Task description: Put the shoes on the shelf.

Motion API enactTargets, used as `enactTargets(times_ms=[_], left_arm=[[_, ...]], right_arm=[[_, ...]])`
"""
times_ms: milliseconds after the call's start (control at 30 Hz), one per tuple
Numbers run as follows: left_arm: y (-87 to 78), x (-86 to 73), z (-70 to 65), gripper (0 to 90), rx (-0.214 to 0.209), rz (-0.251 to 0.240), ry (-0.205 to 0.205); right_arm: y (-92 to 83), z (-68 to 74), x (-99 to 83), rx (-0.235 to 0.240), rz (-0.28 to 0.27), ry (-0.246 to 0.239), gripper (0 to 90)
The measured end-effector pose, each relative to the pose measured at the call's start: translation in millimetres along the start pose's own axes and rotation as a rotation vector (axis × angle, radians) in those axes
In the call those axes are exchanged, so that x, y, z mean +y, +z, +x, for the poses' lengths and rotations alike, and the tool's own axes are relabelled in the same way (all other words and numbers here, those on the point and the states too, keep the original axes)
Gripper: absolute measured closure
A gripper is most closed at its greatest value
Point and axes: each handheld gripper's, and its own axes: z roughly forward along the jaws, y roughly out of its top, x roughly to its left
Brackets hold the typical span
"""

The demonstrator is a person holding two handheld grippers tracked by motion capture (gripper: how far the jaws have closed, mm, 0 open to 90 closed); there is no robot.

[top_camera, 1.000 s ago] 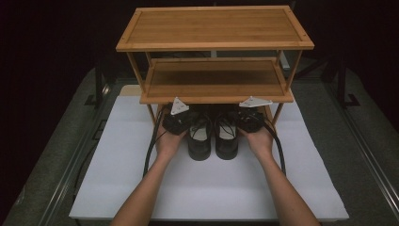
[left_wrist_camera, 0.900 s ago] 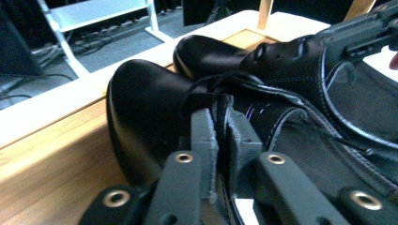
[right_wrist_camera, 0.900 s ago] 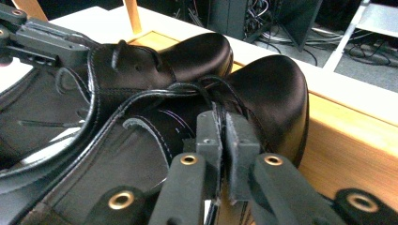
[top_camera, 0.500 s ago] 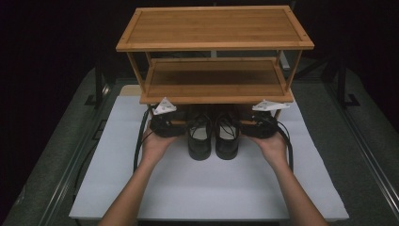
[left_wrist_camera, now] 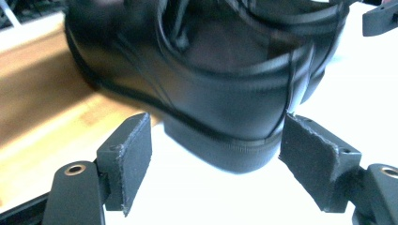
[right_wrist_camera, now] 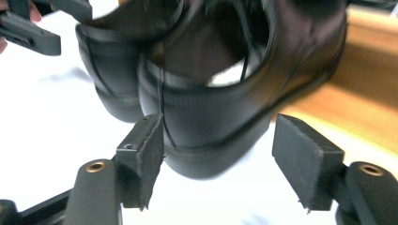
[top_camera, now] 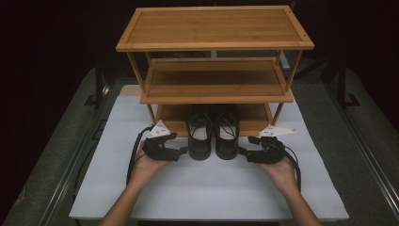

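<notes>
Black leather shoes stand as a pair, toes on the rack's bottom shelf, heels on the white mat; since a second ago my two hands have moved outward from them, so I judge the placement done and the release complete. My left gripper and right gripper both gape wide, holding nothing, each lying low on the mat just beside its shoe's heel, jaws pointing inward.

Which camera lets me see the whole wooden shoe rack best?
The high view: the wooden shoe rack shows with all its shelves and legs, the black shoes poking out of the bottom one. The left gripper view catches a blurry strip of wood, and so does the right gripper view.
</notes>
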Motion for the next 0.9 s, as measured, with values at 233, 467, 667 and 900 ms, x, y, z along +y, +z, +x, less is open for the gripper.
enactTargets(times_ms=[233, 467, 667, 900], left_arm=[[22.9, -8.1, -5.5, 15.1, -0.021, 0.066, 0.024], [44.7, -12.5, -9.4, 13.6, -0.021, 0.117, 0.076], [55.7, -12.0, -16.4, 13.9, -0.014, 0.145, 0.111], [57.8, -9.3, -24.6, 15.6, 0.029, 0.158, 0.125]], right_arm=[[25.9, 4.8, -16.8, 0.012, 0.094, -0.039, 24.7], [47.2, 8.1, -20.7, 0.02, 0.122, -0.072, 22.1], [54.9, 12.7, -21.7, -0.006, 0.131, -0.067, 21.8], [55.8, 19.7, -20.9, -0.034, 0.127, -0.048, 23.6]])
